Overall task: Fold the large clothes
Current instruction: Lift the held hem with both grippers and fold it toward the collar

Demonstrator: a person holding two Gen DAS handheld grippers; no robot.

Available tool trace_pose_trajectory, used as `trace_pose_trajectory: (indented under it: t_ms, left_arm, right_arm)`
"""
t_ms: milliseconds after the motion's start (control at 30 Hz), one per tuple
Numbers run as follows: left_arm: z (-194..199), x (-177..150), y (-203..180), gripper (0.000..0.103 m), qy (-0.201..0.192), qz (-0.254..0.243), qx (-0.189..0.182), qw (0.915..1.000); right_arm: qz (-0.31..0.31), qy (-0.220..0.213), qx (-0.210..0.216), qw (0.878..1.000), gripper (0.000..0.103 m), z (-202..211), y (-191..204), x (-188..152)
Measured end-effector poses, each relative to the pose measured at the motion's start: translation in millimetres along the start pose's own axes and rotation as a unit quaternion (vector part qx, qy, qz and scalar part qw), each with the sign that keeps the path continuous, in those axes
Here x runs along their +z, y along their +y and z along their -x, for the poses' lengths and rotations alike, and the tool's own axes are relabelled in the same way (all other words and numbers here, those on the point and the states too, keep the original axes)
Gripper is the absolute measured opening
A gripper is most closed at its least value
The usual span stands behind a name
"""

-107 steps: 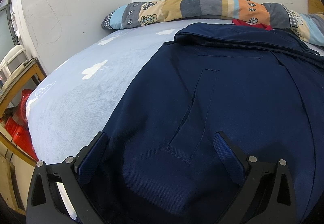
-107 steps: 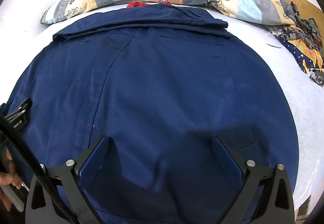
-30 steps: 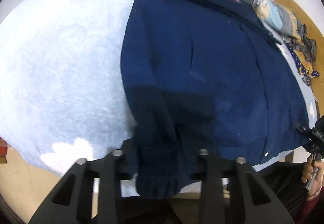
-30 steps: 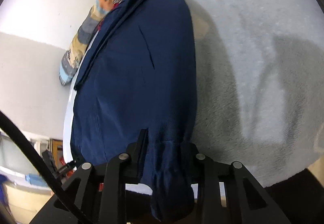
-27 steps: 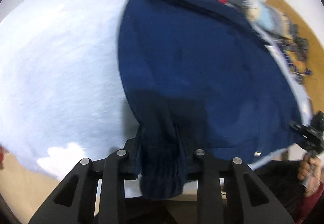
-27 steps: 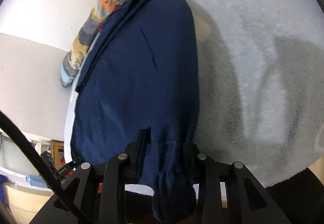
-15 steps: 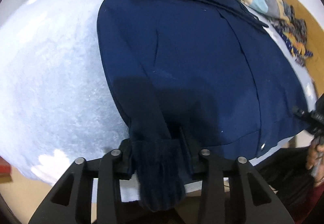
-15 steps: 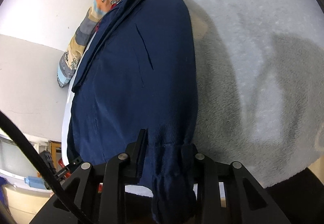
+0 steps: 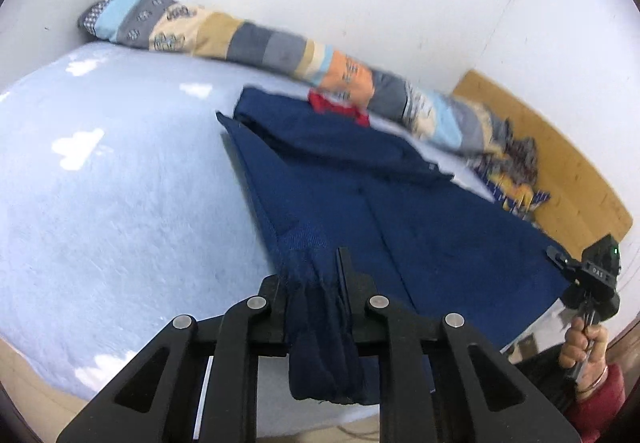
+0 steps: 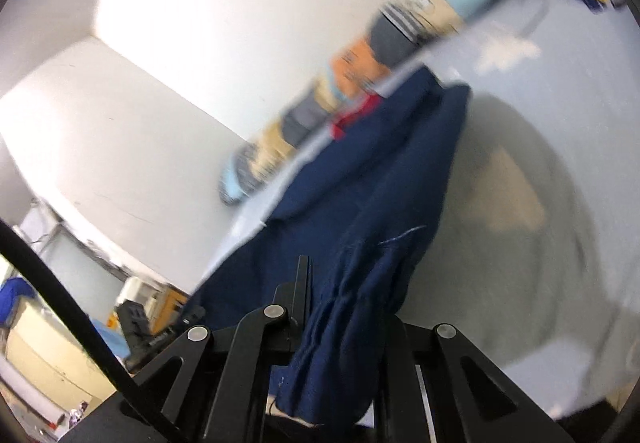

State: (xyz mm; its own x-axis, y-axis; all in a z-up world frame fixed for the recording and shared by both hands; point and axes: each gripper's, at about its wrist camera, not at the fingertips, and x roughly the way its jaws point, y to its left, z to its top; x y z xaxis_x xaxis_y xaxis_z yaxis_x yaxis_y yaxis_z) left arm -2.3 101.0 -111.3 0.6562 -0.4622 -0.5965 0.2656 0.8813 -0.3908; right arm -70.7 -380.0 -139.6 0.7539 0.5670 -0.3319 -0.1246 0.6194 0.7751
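Observation:
A large navy jacket (image 9: 400,203) lies on the pale blue bed (image 9: 120,203), collar end toward the far pillow. My left gripper (image 9: 314,283) is shut on the jacket's near left hem corner, bunched cloth hanging between the fingers. My right gripper (image 10: 344,307) is shut on the jacket (image 10: 384,195) at its near right hem corner. Both corners are lifted off the bed. The right gripper and the hand holding it also show in the left wrist view (image 9: 592,279).
A long patchwork pillow (image 9: 248,39) lies along the far wall. A red cloth (image 9: 340,109) peeks out by the collar. Patterned clothes (image 9: 516,179) are piled at the far right by a wooden headboard (image 9: 560,159). Furniture stands left of the bed (image 10: 60,343).
Both grippers have raised the hem corners and tilted up, so the views now look along the jacket toward the wall. The near edge of the jacket has lifted off the bed.

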Motion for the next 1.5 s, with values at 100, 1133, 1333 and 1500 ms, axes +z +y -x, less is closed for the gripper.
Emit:
trace_pose_trajectory:
  t_ms: [100,1133,1333,1500]
  left_arm:
    - [17.3,1.3,6.1,0.016,-0.017,0.014,-0.012,0.9997]
    - [60.3,147.3,-4.3,0.016,-0.143,0.018,0.019,0.9893]
    - [5.2,187.8,7.8,0.016,-0.139,0.038,0.029,0.9891]
    - [-70.1,216.4,29.9,0.016,-0.108,0.063,0.057,0.9905]
  right_arm:
    - [0.015,-0.023,0.033,0.999,0.01,15.0,15.6,2.6]
    - [0.051,-0.106,0.077,0.99,0.01,10.1,77.7,113.4]
    - [0.029,-0.111,0.051,0.992,0.01,-42.2,54.7,169.6]
    - [0.004,-0.104,0.03,0.994,0.01,-100.3,24.3,208.9]
